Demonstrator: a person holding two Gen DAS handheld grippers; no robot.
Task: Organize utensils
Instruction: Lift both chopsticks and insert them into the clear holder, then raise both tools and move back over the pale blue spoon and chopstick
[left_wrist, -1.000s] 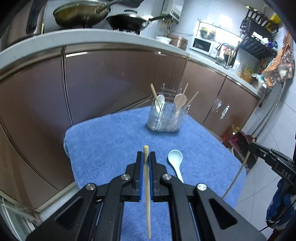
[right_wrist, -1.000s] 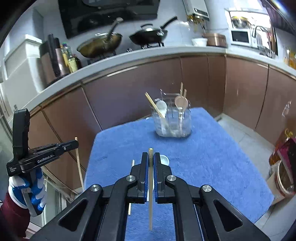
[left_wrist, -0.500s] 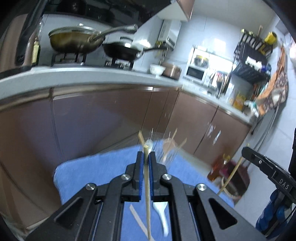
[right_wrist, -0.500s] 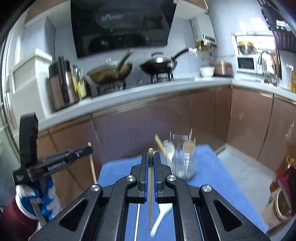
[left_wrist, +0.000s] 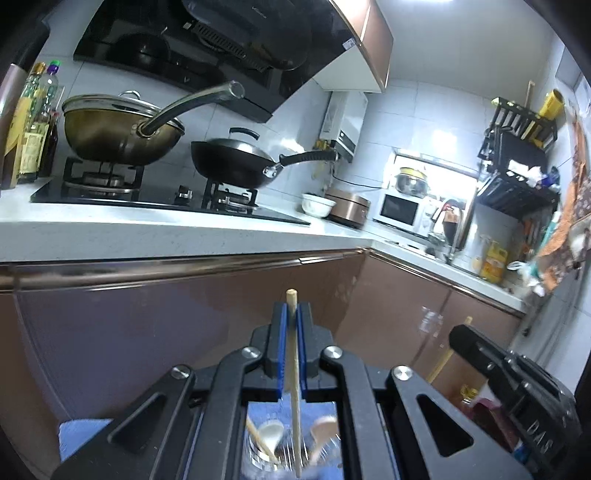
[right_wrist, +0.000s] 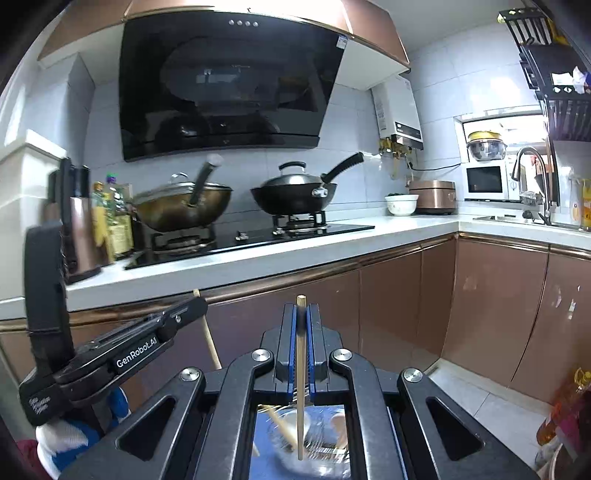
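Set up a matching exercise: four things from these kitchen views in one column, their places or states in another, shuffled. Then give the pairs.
Things:
1. left gripper
2. black wok
3. microwave
4. white bowl

Places or states:
A. on the counter beside the copper rice cooker
B. jaws shut on a chopstick
C. lidded, on the right-hand burner
D. in the lit recess near the tap

Pairs: 1-B, 2-C, 3-D, 4-A
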